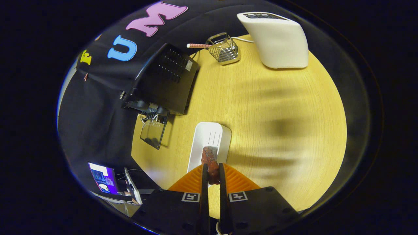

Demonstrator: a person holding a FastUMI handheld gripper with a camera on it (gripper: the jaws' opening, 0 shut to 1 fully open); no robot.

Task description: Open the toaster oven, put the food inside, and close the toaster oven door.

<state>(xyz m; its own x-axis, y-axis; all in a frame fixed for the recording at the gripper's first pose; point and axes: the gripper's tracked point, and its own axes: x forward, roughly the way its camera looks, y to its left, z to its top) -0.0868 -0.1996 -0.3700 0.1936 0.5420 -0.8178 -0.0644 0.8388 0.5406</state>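
- The wooden desk [267,107] is carrying everything and is lying well below the gripper.
- A white appliance [277,39] is standing at the far edge of the desk.
- The black toaster oven [166,78] is sitting at the desk's far left side, with its glass door [152,133] hanging open toward the desk.
- A white tray [207,140] is resting on the desk just ahead of the fingers, between the toaster oven and the gripper.
- A wire basket [223,49] is standing between the toaster oven and the white appliance, with a striped stick [199,46] poking out of it.
- The gripper [213,169] is pinching the reddish-brown piece of food [210,160] between both fingers, holding it over the near end of the tray.
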